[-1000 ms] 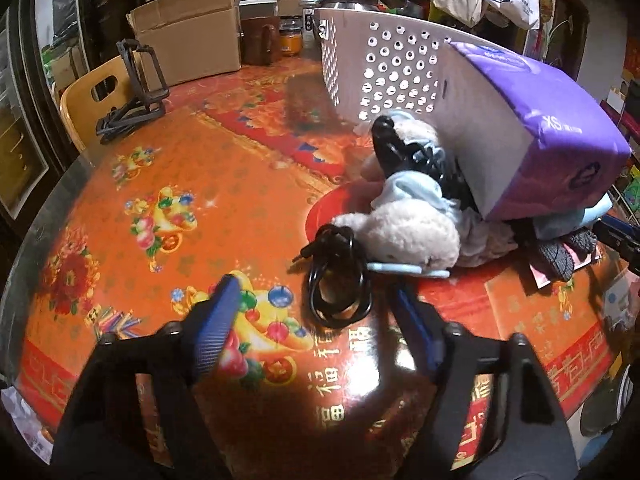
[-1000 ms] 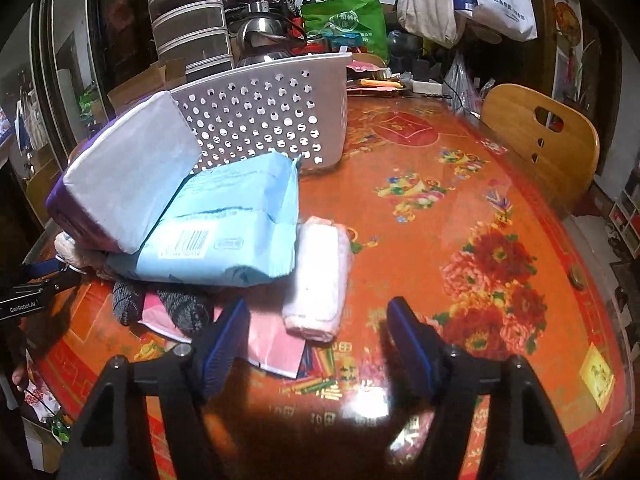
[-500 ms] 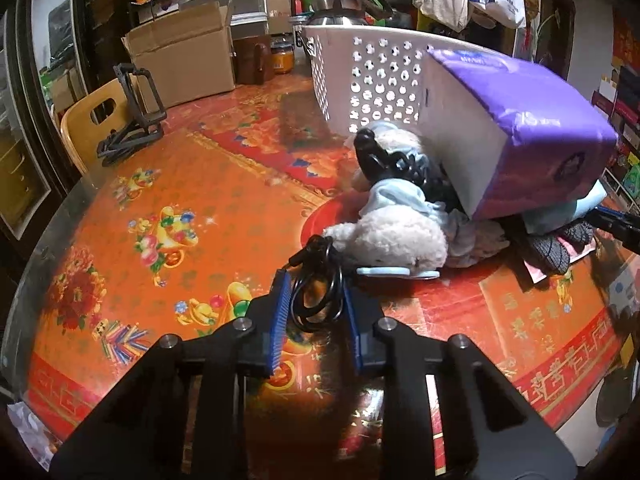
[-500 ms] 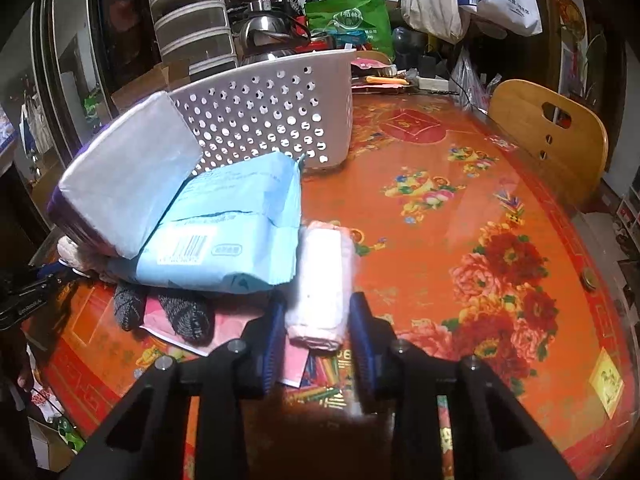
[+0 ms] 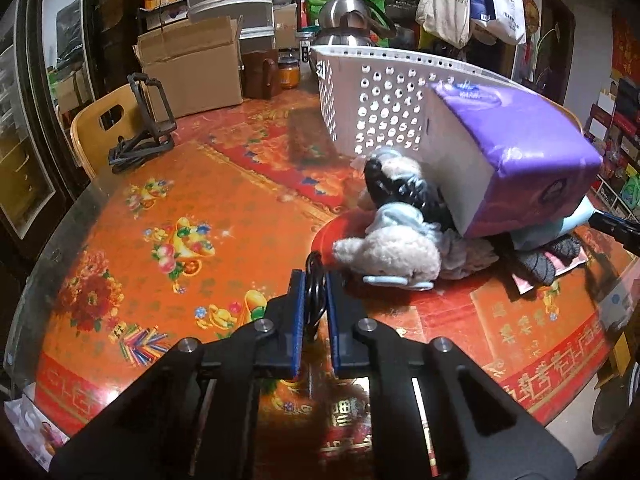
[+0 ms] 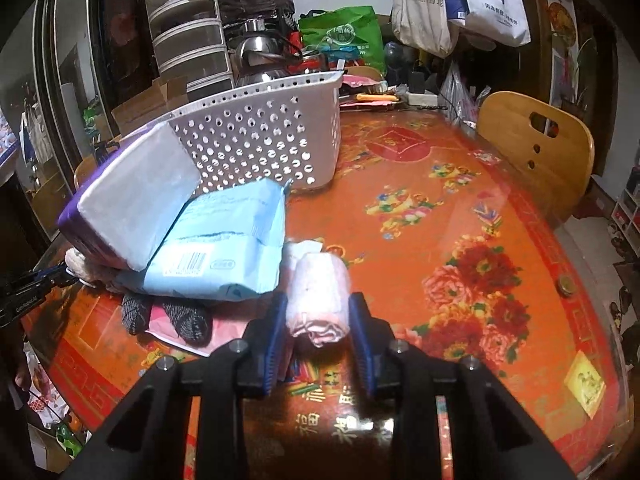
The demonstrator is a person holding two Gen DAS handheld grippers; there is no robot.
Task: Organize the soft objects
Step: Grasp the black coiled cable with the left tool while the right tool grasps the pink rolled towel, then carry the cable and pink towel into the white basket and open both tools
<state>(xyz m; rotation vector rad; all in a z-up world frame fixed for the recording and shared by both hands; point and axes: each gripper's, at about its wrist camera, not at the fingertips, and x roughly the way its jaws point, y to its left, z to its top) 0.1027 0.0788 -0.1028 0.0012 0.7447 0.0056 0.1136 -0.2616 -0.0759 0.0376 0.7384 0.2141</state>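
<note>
Counter (image 5: 132,240): carrying everything under a glossy red-orange floral cover, with cluttered shelves, hanging bags and wooden chairs crowding behind.
Basket (image 5: 384,104): standing white and perforated at the far middle of the counter, serving as landmark.
Purple pack (image 5: 516,148): leaning tilted against the near wall of the basket, resting on the heap below.
Blue pack (image 6: 224,248): lying just in front of the basket, tucked under the purple pack, barcode facing up.
Plush toy (image 5: 388,254): sprawling in front of the basket beneath the purple pack, partly over a red plate (image 5: 332,236).
Dark socks (image 6: 188,320): poking out from under the blue pack, on the side away from the basket.
Left gripper (image 5: 316,308): squeezing nearly closed around a black cord (image 5: 314,268), well in front of the basket and just beside the plush toy.
Black cord: looping up between the blue pads, touching both.
Right gripper (image 6: 318,330): clamping the sides of a pink rolled towel (image 6: 318,292), in front of the basket's right corner.
Pink rolled towel: sitting between the pads, lying just beside the blue pack; not telling whether lifted off the counter.
</note>
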